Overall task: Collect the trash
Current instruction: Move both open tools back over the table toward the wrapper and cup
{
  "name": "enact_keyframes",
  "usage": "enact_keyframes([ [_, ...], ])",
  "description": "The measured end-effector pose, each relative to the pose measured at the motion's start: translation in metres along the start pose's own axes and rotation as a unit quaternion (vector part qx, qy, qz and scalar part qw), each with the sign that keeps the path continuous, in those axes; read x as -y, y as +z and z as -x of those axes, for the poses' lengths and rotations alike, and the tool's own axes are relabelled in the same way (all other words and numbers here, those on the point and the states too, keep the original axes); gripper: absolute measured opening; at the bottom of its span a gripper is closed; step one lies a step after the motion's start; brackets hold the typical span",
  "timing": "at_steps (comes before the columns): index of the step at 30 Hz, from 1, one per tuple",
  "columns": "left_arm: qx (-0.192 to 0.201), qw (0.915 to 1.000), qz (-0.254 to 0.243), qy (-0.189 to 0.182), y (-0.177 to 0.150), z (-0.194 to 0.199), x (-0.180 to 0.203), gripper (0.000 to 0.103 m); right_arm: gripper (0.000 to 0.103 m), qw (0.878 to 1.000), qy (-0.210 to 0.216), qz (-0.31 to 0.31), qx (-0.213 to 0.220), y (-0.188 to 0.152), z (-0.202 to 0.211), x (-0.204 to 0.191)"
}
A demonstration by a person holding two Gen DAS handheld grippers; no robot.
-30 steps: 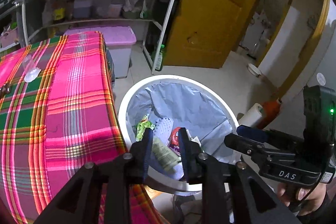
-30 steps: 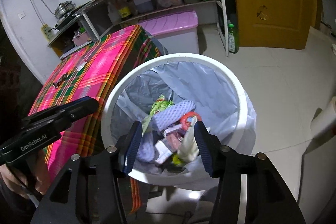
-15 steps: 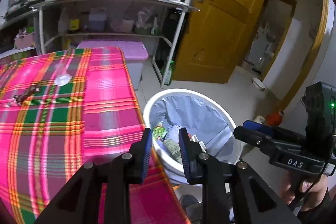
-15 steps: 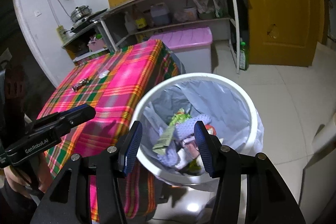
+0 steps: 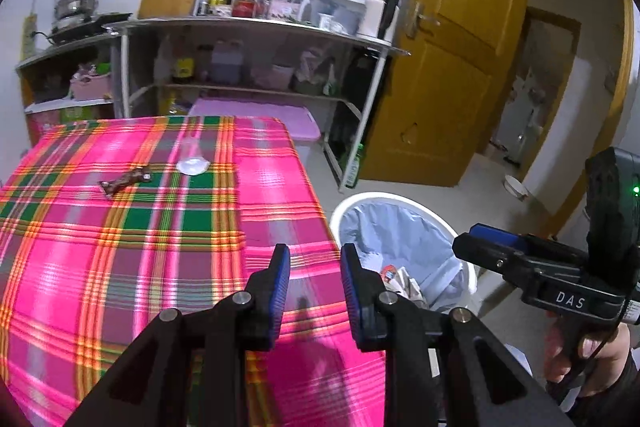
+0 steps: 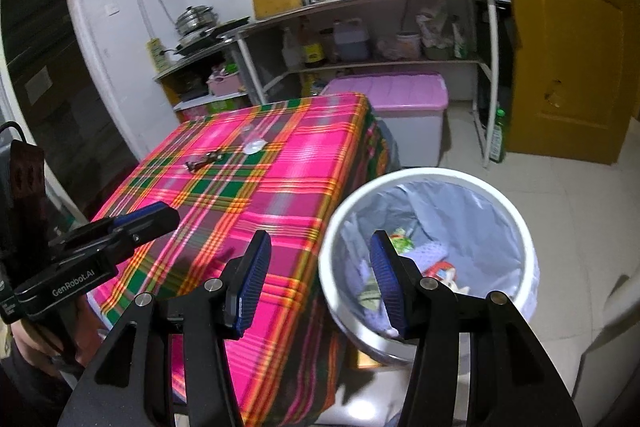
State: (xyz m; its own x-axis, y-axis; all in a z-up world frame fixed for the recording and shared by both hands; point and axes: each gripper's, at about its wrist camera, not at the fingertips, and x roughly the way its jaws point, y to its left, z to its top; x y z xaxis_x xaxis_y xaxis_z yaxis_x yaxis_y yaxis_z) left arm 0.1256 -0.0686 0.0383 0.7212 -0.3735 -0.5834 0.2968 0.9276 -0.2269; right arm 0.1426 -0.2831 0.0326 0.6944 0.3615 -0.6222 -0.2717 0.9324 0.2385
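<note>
White bin (image 6: 428,179), blue liner, holds wrappers, stands right of plaid table (image 5: 120,267). Far on table: brown wrapper (image 5: 126,181), clear cup (image 5: 192,163). Your left gripper (image 5: 314,269) and right gripper (image 6: 318,261) tilt down, fingers parted, empty.

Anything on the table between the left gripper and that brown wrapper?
Nothing visible. Only bare plaid tablecloth lies between the open, empty left gripper and the wrapper. A clear plastic piece sits beside the wrapper, toward the bin side, not in the path.
</note>
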Motion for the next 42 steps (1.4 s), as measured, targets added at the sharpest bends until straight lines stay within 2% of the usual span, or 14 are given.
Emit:
enact_keyframes([
  [10,0.01,0.999,0.027,0.034,-0.001,0.015,-0.039,0.026,0.052,0.999,0.02,0.032,-0.006,0.011,-0.017,-0.027],
  [24,0.001,0.9949,0.042,0.092,0.014,0.005,-0.104,0.026,0.052,0.996,0.04,0.071,-0.03,0.045,-0.068,-0.058],
  [33,-0.009,0.9917,0.04,0.122,0.04,-0.019,-0.156,0.026,0.052,0.993,0.041,0.099,-0.044,0.073,-0.109,-0.074],
  [42,-0.027,0.9913,0.024,0.126,0.064,-0.066,-0.197,0.026,0.052,0.991,0.039,0.111,-0.06,0.093,-0.158,-0.092],
])
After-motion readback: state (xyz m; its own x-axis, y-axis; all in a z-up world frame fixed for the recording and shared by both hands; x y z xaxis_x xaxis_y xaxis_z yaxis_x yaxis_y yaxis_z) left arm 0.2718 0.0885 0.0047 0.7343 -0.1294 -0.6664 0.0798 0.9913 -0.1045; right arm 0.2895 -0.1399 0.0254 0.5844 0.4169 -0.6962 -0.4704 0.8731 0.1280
